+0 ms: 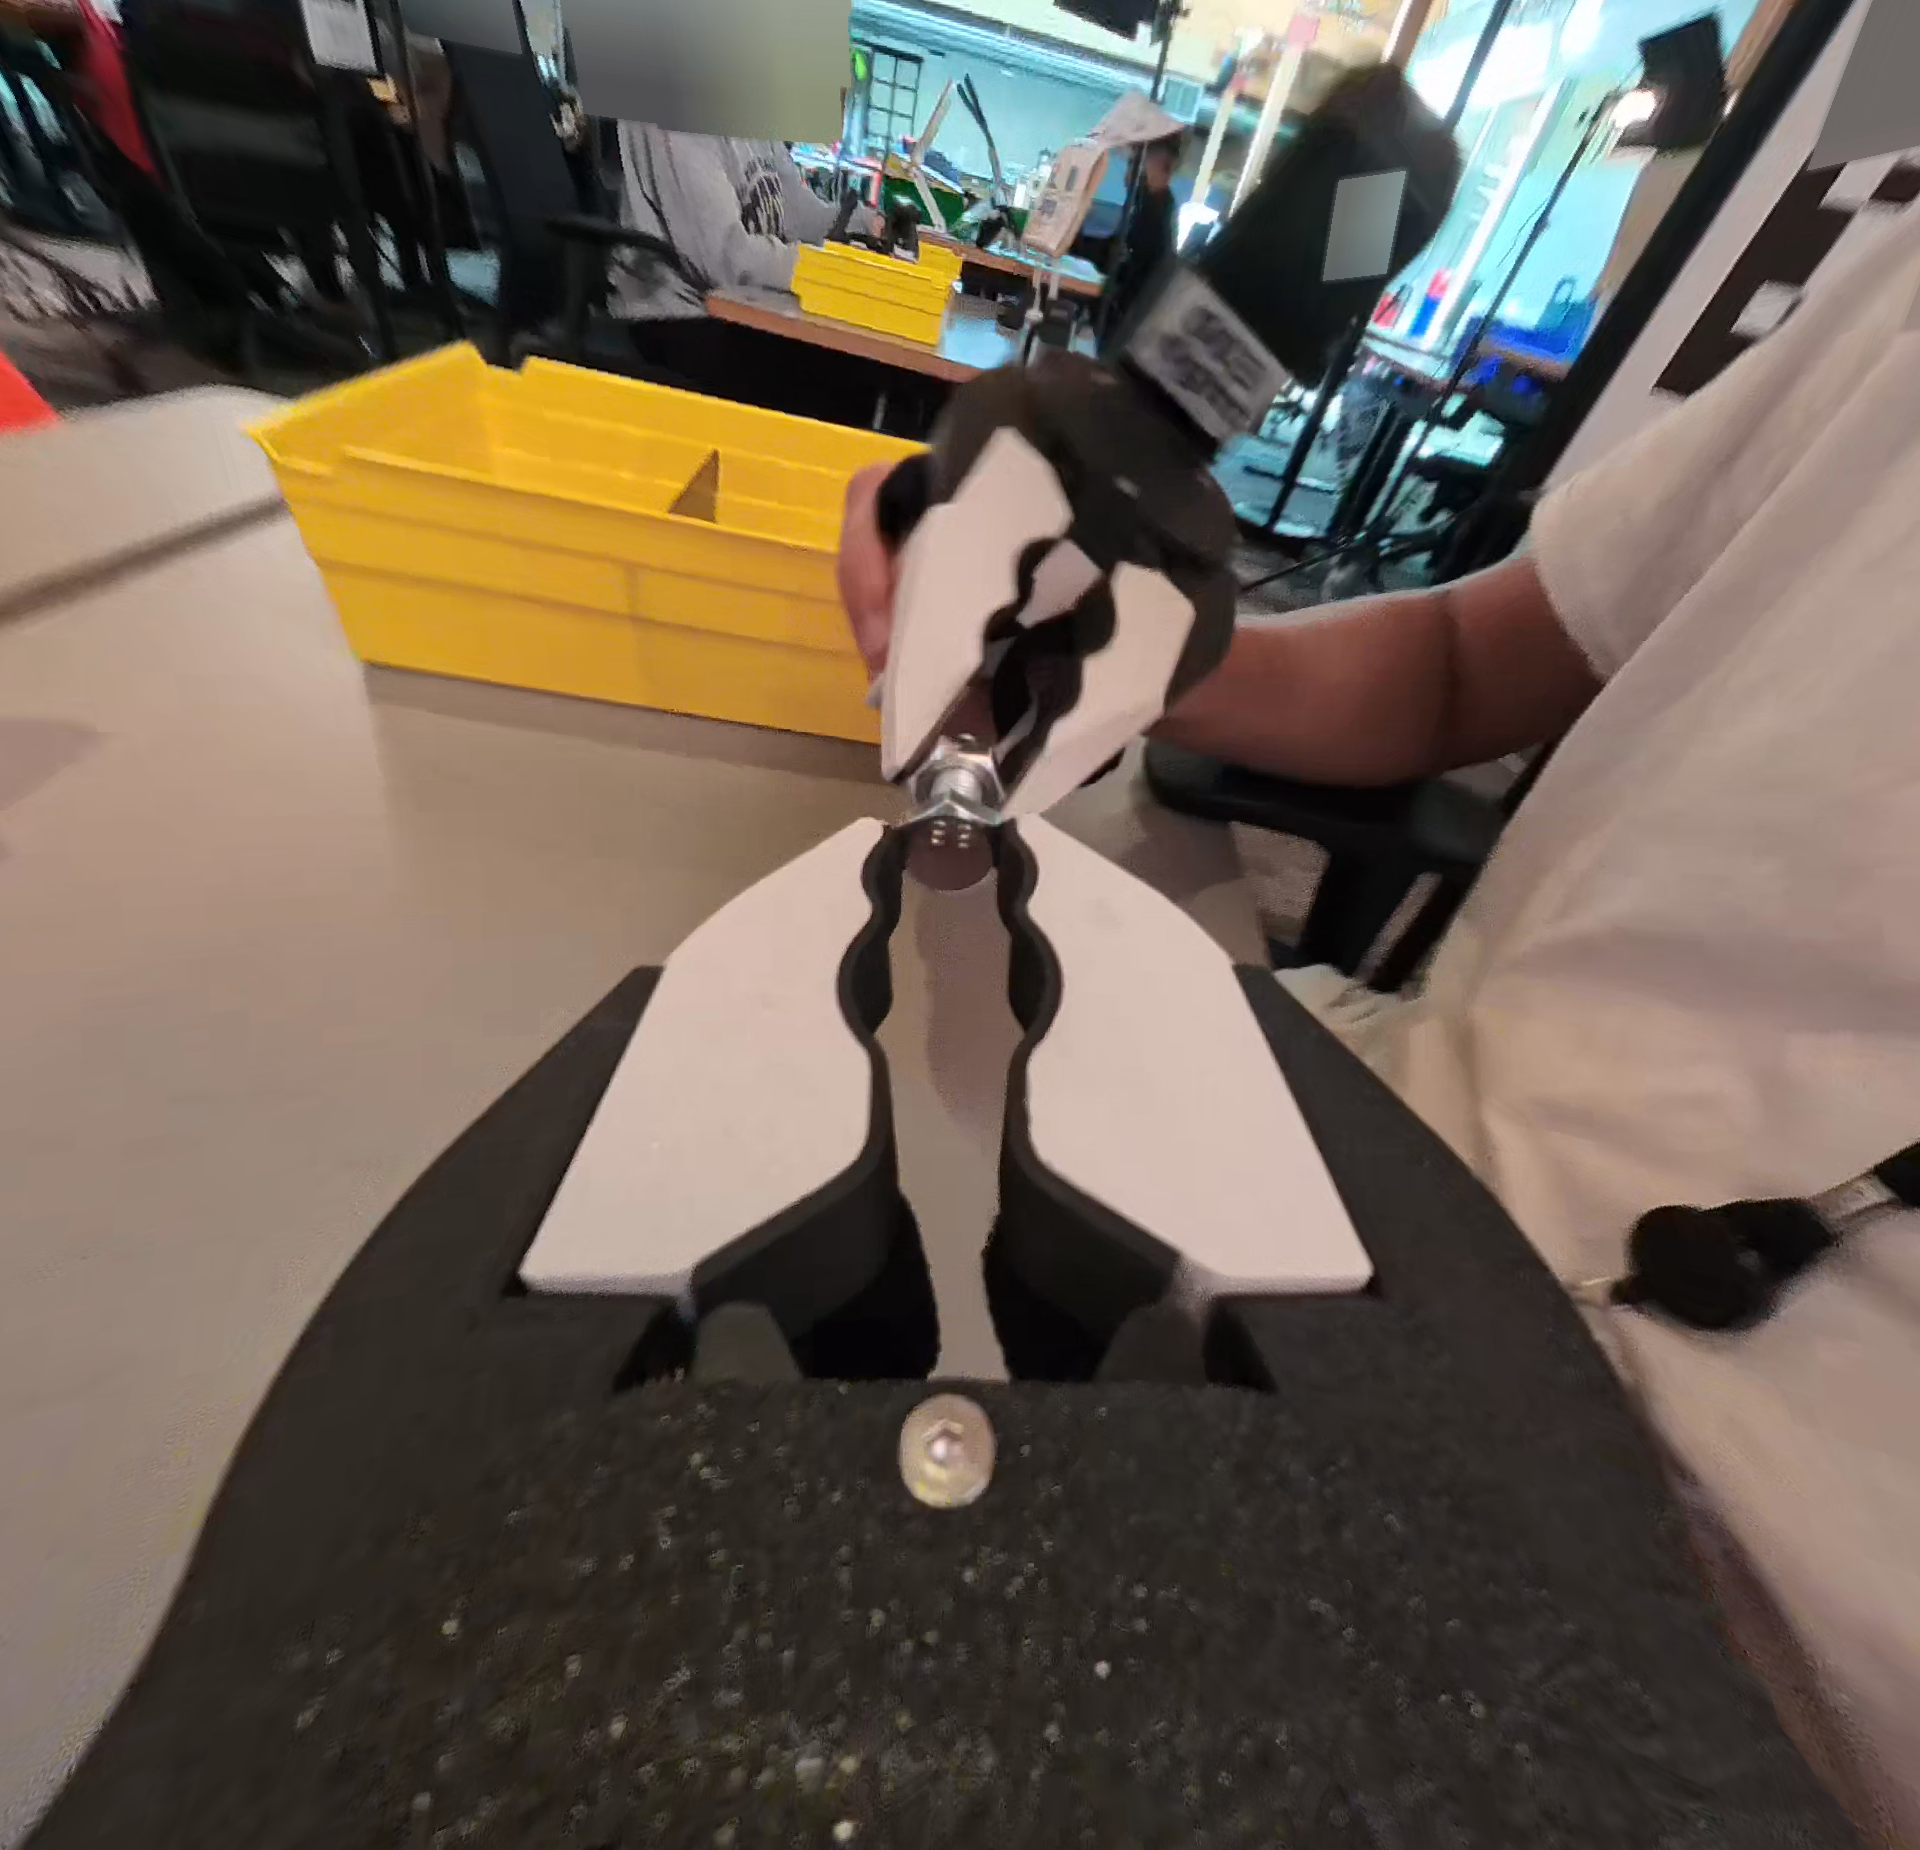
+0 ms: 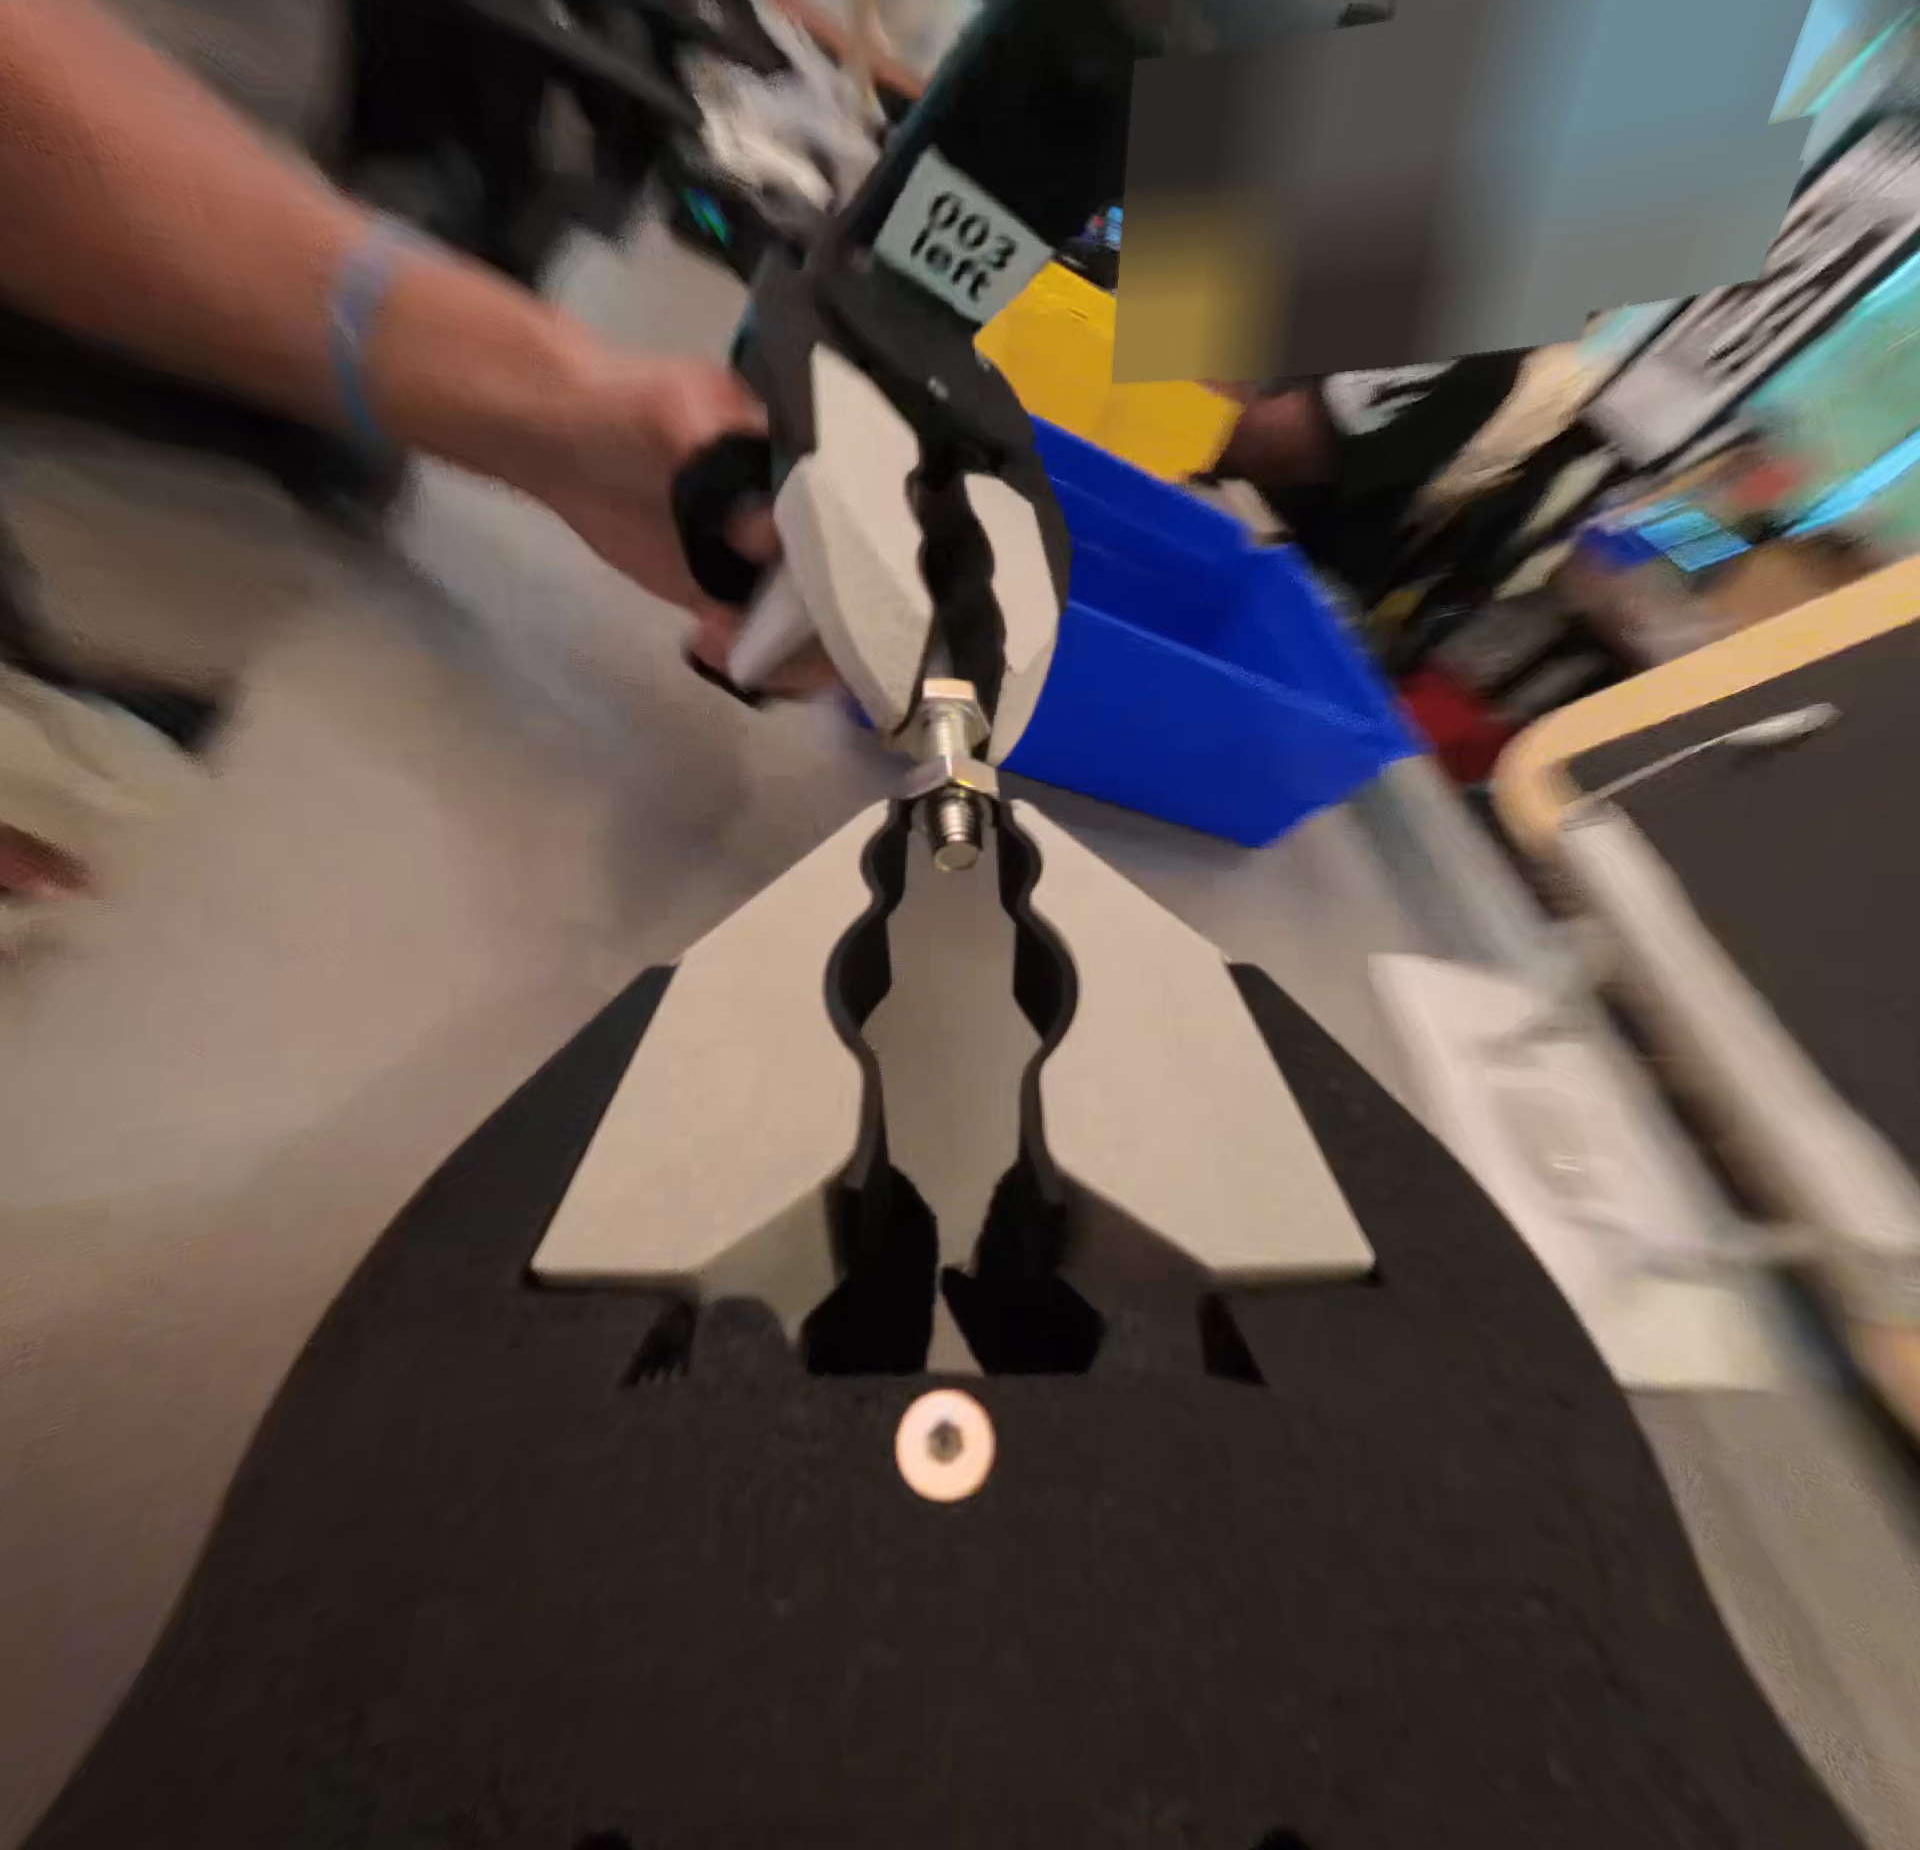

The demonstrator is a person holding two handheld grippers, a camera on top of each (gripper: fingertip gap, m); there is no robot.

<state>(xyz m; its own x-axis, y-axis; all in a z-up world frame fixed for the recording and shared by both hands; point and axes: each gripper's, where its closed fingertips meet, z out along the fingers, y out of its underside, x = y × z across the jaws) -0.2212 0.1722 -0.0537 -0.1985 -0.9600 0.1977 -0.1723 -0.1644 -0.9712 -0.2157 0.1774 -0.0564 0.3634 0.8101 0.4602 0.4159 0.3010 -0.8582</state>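
I see a smooth beige table (image 1: 260, 917) carrying a ribbed yellow bin (image 1: 561, 553) and a blue bin (image 2: 1195, 699). My left gripper (image 1: 943, 844) pinches the hex head of a threaded steel bolt (image 2: 945, 751); my right gripper (image 2: 951, 824) pinches its hex nut (image 2: 961, 777), midair between them.

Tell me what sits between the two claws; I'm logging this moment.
A silver bolt carrying a nut bridges the left claw and right claw, plain in both wrist views.
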